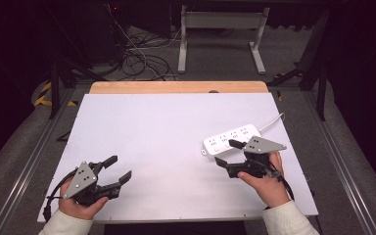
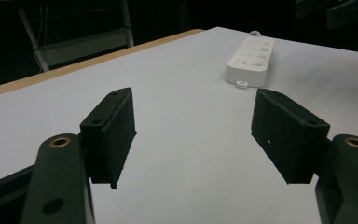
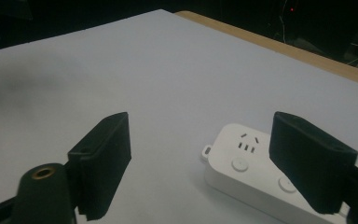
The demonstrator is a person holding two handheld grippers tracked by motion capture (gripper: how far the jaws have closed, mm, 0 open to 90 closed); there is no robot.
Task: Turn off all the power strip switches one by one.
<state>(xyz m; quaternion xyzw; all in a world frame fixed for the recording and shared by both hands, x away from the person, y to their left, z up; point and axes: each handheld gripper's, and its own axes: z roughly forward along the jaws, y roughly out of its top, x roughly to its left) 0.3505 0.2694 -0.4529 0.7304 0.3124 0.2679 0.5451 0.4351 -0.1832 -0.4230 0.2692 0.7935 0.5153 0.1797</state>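
Note:
A white power strip (image 1: 231, 139) with several sockets and round buttons lies on the right half of the white table top (image 1: 166, 142), its white cable (image 1: 272, 120) running off toward the far right. My right gripper (image 1: 228, 152) hovers just at the strip's near end, open, nothing between its jaws; in the right gripper view the strip (image 3: 256, 175) sits partly behind the right jaw. My left gripper (image 1: 119, 169) rests near the front left corner, open and empty. From the left gripper view the strip (image 2: 251, 59) lies far ahead.
A wooden strip (image 1: 178, 87) runs along the table's far edge. Beyond it on the floor are tangled cables (image 1: 142, 58) and a white frame's legs (image 1: 220, 39). Dark stands flank the table on both sides.

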